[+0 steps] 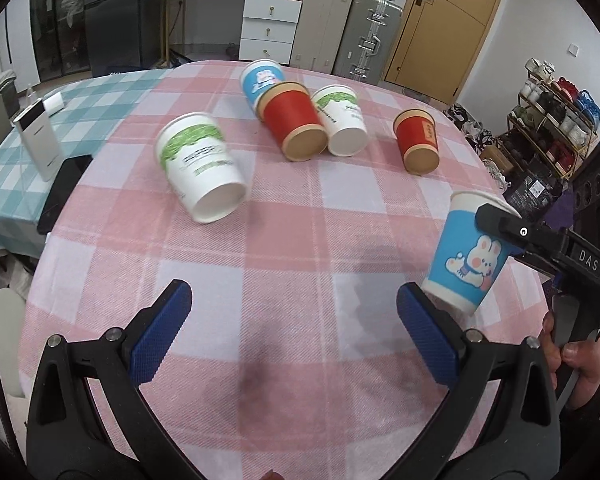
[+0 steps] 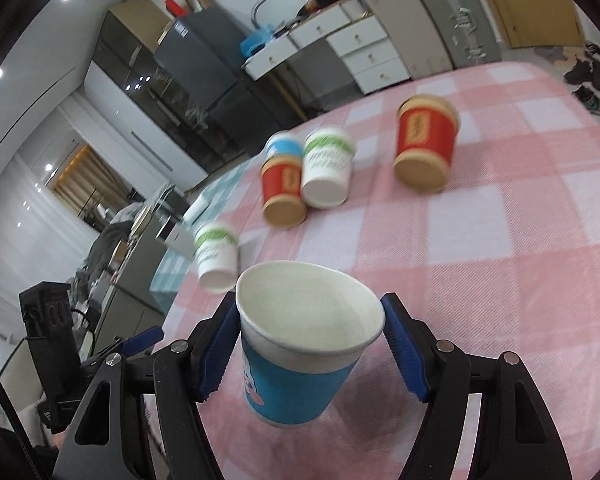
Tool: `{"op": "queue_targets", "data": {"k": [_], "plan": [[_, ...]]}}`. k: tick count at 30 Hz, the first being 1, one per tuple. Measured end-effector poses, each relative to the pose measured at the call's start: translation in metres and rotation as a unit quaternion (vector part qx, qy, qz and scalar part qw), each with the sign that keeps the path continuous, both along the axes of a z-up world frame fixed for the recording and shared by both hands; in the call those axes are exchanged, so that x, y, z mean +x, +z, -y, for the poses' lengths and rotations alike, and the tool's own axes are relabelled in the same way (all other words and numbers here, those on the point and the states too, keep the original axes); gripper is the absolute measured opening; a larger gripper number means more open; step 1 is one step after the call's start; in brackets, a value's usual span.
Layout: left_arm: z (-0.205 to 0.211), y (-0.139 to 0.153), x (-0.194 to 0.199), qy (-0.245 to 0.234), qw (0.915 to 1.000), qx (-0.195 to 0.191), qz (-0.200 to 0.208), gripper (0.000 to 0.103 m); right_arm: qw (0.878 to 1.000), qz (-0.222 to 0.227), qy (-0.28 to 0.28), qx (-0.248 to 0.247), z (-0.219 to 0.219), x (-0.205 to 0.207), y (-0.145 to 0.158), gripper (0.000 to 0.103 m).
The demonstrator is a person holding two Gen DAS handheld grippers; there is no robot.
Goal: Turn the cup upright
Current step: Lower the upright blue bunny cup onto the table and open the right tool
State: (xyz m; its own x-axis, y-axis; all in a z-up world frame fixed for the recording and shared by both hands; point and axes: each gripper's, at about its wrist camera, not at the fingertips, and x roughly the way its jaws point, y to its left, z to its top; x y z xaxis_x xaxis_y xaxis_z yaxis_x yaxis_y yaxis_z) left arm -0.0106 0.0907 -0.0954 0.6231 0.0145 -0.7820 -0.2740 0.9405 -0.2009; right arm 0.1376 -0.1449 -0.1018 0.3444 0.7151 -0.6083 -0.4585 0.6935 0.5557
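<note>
A blue paper cup with a bunny print [image 2: 296, 364] sits between the blue pads of my right gripper [image 2: 310, 308], which is shut on it just below the rim. Its mouth faces up, slightly tilted, and its base hangs just over the pink checked tablecloth [image 2: 480, 260]. In the left wrist view this blue cup [image 1: 466, 256] is at the right, with a right gripper finger [image 1: 500, 224] across its upper side. My left gripper [image 1: 294, 292] is open over bare cloth, and its right pad is close to the cup's base.
Several cups lie on their sides farther back: a green-white cup [image 1: 200, 168], a red cup [image 1: 294, 124], another green-white cup [image 1: 342, 120], a blue cup [image 1: 260, 80] and a small red cup [image 1: 416, 140]. A white power bank [image 1: 36, 140] and a black phone [image 1: 62, 192] lie at the left.
</note>
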Motion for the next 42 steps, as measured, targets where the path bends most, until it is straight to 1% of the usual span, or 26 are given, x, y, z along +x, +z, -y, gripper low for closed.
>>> {"op": "queue_targets", "data": {"k": [4, 9, 12, 14, 16, 19, 22, 24, 28, 31, 35, 42], "plan": [[0.009, -0.001, 0.028, -0.007, 1.0, 0.001, -0.004, 0.102, 0.999, 0.032, -0.023, -0.005, 0.013, 0.017, 0.001, 0.072], [0.016, -0.007, 0.052, -0.01, 0.9999, 0.007, -0.011, 0.102, 0.997, 0.061, -0.035, -0.015, 0.018, 0.034, 0.0, 0.072], [0.016, -0.014, 0.063, -0.008, 0.9998, 0.005, -0.019, 0.102, 0.992, 0.105, -0.048, -0.041, 0.019, 0.037, 0.005, 0.072], [0.015, -0.019, 0.068, -0.007, 0.9997, 0.002, -0.022, 0.102, 0.99, 0.123, -0.054, -0.038, 0.022, 0.041, 0.008, 0.072], [0.015, -0.022, 0.073, -0.005, 0.9996, 0.005, -0.027, 0.102, 0.988, 0.134, -0.06, -0.048, 0.021, 0.045, 0.008, 0.072], [0.016, -0.026, 0.081, -0.005, 0.9995, 0.009, -0.029, 0.102, 0.987, 0.138, -0.059, -0.059, 0.018, 0.049, 0.003, 0.072], [0.019, -0.028, 0.086, -0.009, 0.9992, 0.021, -0.032, 0.102, 0.985, 0.144, -0.055, -0.08, 0.013, 0.048, -0.003, 0.072], [0.021, -0.031, 0.088, -0.011, 0.999, 0.027, -0.035, 0.102, 0.983, 0.155, -0.055, -0.082, 0.012, 0.043, -0.003, 0.072], [0.022, -0.034, 0.091, -0.013, 0.9987, 0.025, -0.042, 0.102, 0.98, 0.162, -0.05, -0.104, 0.006, 0.041, -0.006, 0.072], [0.023, -0.034, 0.091, -0.014, 0.9987, 0.027, -0.042, 0.102, 0.979, 0.157, -0.047, -0.119, 0.003, 0.038, -0.01, 0.072], [0.024, -0.034, 0.089, -0.015, 0.9985, 0.028, -0.044, 0.102, 0.978, 0.159, -0.048, -0.124, 0.003, 0.031, -0.01, 0.072], [0.024, -0.028, 0.084, -0.014, 0.9987, 0.028, -0.041, 0.102, 0.973, 0.172, -0.035, -0.147, -0.005, 0.018, -0.009, 0.072]]}}
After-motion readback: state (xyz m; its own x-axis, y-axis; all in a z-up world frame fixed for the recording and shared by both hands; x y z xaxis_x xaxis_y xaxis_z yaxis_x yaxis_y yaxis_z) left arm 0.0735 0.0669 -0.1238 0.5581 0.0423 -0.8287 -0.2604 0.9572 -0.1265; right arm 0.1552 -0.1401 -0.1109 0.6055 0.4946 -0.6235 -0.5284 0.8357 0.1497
